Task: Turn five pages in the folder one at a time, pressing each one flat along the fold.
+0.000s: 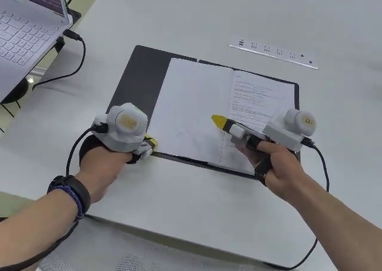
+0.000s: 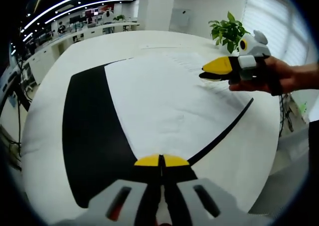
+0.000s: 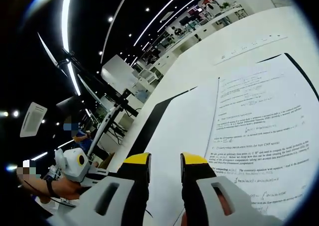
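White bench [image 1: 197,205] under your hands carries the black folder [image 1: 140,80], lying open and flat, with a smooth blank sheet [image 1: 191,110] left of the fold and a printed page [image 1: 262,98] right. Your right gripper [image 3: 165,159] is over the blank sheet just beside the fold, its yellow-tipped fingers [image 3: 194,160] slightly spread and holding nothing. Your left gripper [image 2: 161,160] sits at the folder's near edge, fingers [image 2: 174,161] pressed together.

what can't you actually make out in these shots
Printed text on the right page: too small in the head view, mostly blurred in the right gripper view.
Left gripper contact with the folder: the head view hides its tips under its own body.
Laptop: cut off by the head view's left edge.
Pages already turned: sheets too thin to count.
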Action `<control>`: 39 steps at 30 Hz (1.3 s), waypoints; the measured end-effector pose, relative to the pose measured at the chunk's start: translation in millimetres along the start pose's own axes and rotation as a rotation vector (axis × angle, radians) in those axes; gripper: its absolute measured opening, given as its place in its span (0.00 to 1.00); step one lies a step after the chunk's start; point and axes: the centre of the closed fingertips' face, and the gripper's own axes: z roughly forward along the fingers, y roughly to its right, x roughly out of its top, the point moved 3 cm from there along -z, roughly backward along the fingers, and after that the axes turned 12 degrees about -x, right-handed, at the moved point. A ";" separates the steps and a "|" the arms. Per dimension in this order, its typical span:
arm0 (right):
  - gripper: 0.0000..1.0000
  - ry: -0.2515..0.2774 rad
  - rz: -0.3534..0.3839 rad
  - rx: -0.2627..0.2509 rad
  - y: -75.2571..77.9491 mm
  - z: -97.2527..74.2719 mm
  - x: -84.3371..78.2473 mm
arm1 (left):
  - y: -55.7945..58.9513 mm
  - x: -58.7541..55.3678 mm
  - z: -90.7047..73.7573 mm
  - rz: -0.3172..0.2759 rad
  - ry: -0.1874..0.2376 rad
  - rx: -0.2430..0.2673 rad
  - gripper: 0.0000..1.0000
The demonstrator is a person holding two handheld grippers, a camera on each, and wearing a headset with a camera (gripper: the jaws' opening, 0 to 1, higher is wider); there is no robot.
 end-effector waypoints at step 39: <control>0.00 0.134 0.174 -0.066 22.7 35.7 38.5 | 0.8 1.1 2.1 0.030 -0.024 0.043 0.00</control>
